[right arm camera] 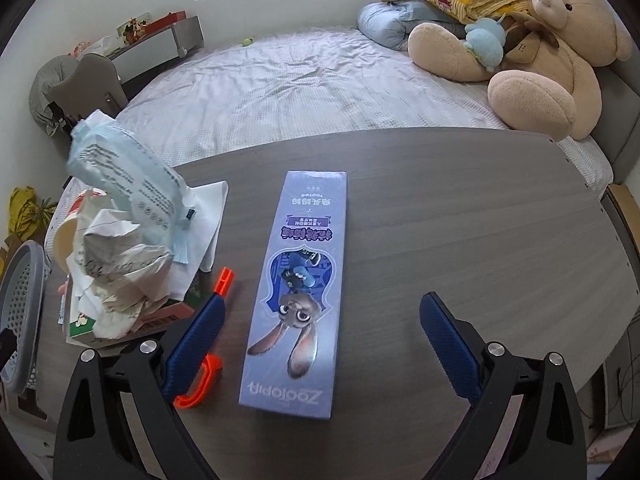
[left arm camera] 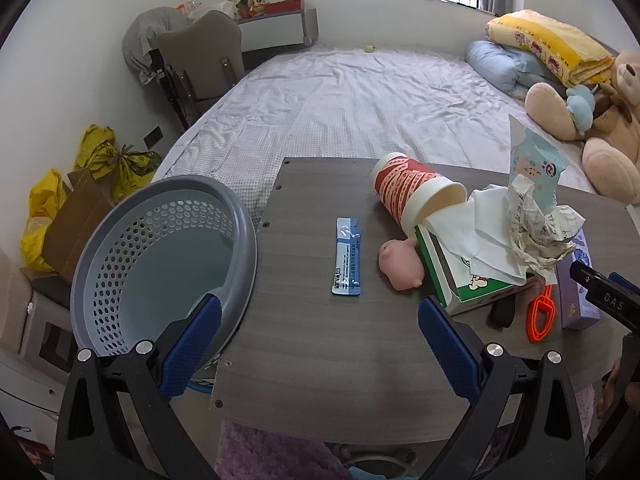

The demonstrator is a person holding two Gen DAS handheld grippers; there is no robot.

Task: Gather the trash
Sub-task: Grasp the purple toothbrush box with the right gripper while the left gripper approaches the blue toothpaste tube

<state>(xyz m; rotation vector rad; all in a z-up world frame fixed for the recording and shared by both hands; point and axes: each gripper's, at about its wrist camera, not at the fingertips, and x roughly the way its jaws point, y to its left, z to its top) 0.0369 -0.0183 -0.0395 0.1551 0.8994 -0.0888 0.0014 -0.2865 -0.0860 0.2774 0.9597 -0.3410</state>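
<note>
My left gripper (left arm camera: pixel 320 340) is open and empty above the table's near edge, in line with a flat blue wrapper (left arm camera: pixel 347 257). A grey-blue perforated basket (left arm camera: pixel 160 264) stands off the table's left edge. A tipped red-and-white paper cup (left arm camera: pixel 412 190), crumpled paper (left arm camera: pixel 540 236), white tissue (left arm camera: pixel 476 224) and a light-blue packet (left arm camera: pixel 534 160) pile on a green-and-white box (left arm camera: pixel 464 280). My right gripper (right arm camera: pixel 320 344) is open, its fingers on either side of the near end of a purple Zootopia box (right arm camera: pixel 298 288). The pile also shows in the right wrist view (right arm camera: pixel 120 264).
A pink squishy toy (left arm camera: pixel 400 266) lies by the box. An orange plastic tool (right arm camera: pixel 208 344) lies beside my right gripper's left finger. The dark wood table (right arm camera: pixel 480 220) stands against a bed (left arm camera: pixel 340 96) with a teddy bear (right arm camera: pixel 540 52) and pillows. Yellow bags (left arm camera: pixel 108 156) sit on the floor at left.
</note>
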